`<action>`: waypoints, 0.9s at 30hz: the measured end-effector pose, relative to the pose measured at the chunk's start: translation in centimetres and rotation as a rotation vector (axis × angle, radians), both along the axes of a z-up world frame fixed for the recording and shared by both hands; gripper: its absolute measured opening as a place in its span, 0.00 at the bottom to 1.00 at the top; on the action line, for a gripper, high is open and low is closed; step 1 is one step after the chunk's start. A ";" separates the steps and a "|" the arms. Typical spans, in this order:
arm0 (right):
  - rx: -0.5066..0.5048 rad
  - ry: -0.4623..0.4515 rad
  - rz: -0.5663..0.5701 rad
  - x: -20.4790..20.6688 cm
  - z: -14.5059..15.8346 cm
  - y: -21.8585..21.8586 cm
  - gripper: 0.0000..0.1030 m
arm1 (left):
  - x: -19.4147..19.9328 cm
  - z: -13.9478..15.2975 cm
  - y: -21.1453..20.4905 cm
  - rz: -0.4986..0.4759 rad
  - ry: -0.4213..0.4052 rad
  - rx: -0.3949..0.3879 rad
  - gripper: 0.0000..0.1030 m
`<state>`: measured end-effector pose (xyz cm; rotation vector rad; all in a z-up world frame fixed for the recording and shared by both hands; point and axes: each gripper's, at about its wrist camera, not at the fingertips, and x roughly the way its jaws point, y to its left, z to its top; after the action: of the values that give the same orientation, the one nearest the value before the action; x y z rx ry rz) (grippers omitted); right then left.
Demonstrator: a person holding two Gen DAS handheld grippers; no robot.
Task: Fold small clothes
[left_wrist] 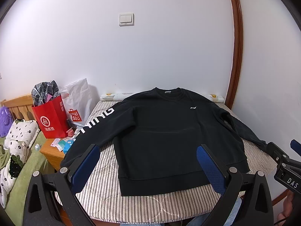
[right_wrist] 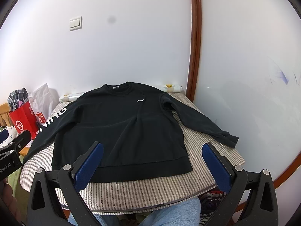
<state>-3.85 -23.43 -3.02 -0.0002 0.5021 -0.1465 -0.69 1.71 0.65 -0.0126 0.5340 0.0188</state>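
The black sweatshirt [left_wrist: 169,133] is seen spread flat mid-frame on the striped bench [right_wrist: 150,192], hem nearest both wide-open, empty tongs, left tongs [left_wrist: 148,171] and right tongs [right_wrist: 152,167], collar pointed away.

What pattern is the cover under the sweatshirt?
Thin grey-and-white stripes on the cover, clearest in the right wrist view.

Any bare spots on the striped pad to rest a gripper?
Free: striped pad strip below the sweatshirt hem, and the corner between hem and plain sleeve. Crowded: nightstand beside the red bag.
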 end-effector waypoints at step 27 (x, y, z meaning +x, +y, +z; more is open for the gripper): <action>0.006 0.001 -0.010 0.1 -0.3 -0.2 1.00 | -0.3 -0.1 0.0 -0.006 -0.007 0.000 1.00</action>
<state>-3.80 -23.64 -3.28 0.0081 0.5035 -0.1549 -1.01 1.67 0.56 -0.0112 0.5271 0.0128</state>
